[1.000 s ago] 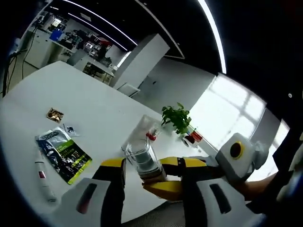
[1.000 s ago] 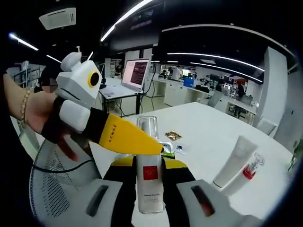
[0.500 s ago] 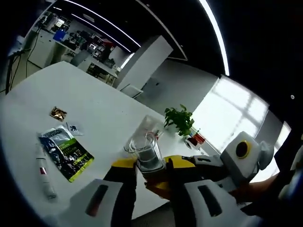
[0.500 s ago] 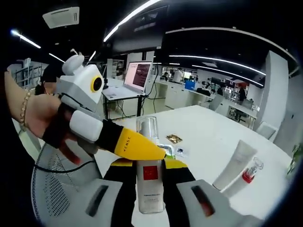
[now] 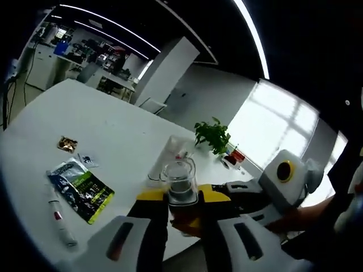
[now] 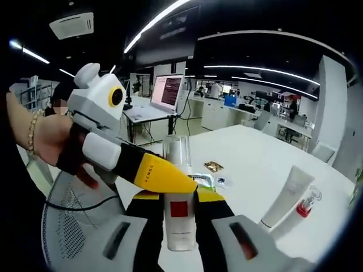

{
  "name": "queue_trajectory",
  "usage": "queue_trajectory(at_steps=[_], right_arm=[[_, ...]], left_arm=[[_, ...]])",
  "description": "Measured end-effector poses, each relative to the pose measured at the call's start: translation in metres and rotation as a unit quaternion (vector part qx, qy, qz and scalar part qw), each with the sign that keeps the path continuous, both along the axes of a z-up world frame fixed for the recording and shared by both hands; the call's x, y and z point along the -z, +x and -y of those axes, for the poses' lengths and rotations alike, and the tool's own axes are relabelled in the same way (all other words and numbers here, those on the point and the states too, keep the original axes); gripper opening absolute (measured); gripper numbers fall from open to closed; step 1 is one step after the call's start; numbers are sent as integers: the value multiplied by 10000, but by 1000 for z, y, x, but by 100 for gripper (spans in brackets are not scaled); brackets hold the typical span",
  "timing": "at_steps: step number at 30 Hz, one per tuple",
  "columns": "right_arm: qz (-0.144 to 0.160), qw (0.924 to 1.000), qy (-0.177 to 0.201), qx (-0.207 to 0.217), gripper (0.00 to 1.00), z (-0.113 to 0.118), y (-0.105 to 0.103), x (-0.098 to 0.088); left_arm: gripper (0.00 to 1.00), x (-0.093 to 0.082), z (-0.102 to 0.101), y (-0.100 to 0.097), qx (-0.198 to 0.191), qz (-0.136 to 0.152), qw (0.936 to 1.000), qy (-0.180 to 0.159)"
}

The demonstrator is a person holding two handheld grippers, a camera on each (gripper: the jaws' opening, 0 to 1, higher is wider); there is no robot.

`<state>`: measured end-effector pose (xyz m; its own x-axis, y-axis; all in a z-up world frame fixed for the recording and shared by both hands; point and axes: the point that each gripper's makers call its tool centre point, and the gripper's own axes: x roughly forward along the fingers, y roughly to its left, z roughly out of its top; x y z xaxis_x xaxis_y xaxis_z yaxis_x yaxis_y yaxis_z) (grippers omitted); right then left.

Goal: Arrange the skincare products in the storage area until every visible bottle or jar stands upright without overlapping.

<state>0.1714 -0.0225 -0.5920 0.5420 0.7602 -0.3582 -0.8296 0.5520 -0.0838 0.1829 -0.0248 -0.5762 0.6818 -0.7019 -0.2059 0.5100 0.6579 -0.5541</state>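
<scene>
Both tools, right [image 6: 179, 199] and left [image 5: 182, 199], clamp one clear bottle [image 6: 178, 192] between their jaws

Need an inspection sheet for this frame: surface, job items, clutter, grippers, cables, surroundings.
Surface: white table, mostly bare.
Job's things: clear bottle with red square label, held off the table between both grippers; white squeeze tube upright beside a small clear bottle with red collar.
Clutter: green-and-black sachet, slim white tube, gold foil packet, small clear packet, all flat.
Grippers: right gripper clamps the bottle's body; left gripper closes on its top end.
Cables: black cable loops below the hand.
Surroundings: open office, laptop, potted green plant, bright window.
</scene>
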Motion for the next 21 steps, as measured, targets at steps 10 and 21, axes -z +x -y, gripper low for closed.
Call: queue_trajectory(at_steps=[10, 21], right_arm=[[-589, 9896, 561, -1190, 24, 2, -16, -11], [-876, 9656, 1020, -2224, 25, 9, -29, -31]], left_arm=[[14, -13, 15, -14, 1330, 555, 9872, 687], [14, -38, 36, -30, 2381, 1026, 9631, 726]])
